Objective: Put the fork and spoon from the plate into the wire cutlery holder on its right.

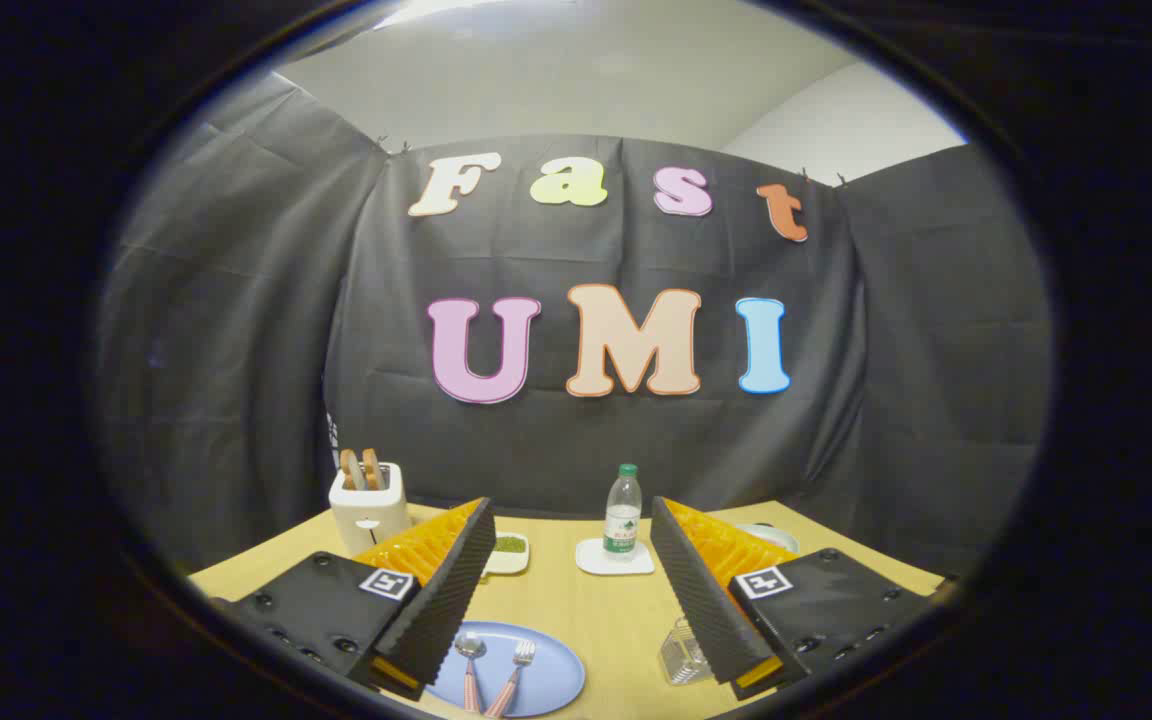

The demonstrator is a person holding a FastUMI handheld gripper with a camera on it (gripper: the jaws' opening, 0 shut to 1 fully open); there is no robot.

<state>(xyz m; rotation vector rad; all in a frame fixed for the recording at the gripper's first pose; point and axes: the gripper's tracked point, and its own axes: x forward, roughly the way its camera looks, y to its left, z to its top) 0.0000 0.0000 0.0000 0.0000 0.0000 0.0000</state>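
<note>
A blue plate (551, 672) lies on the wooden table between my fingers, nearer the left one. On it rest a spoon (470, 650) and a fork (518, 660), both with pink handles, side by side. The wire cutlery holder (684, 653) stands to the plate's right, partly hidden behind my right finger (706, 600). My gripper (576, 600) hovers above the table, open wide, with nothing between the ridged black pads.
A white toaster (368, 508) with bread slices stands at the table's back left. A small dish of green food (509, 546) sits behind the left finger. A water bottle (622, 510) stands on a white coaster (614, 558) at centre back. A white bowl (772, 535) peeks behind the right finger.
</note>
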